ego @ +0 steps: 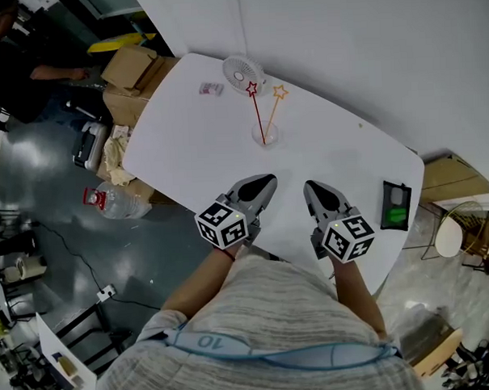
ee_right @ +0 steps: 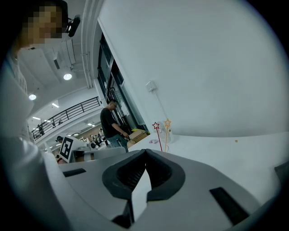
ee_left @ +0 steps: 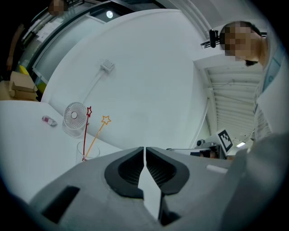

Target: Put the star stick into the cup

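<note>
The red stick [ego: 257,113] and orange stick [ego: 274,110] stood in the cup [ego: 265,135], far on the table [ego: 186,144], by the fan [ego: 242,72]. The left gripper [ego: 266,183] and right gripper [ego: 310,187] were at the near edge, both closed and empty.

**Left gripper view.** Left gripper [ee_left: 144,150] at six o'clock of the field, jaws together with nothing between them. At nine o'clock of the jaw tips, a clear cup [ee_left: 92,152] on the white table [ee_left: 27,149] holds a red star stick [ee_left: 86,135] and an orange star stick [ee_left: 95,137], both leaning. A small white fan [ee_left: 74,116] stands just behind the cup, at eleven o'clock.
</note>
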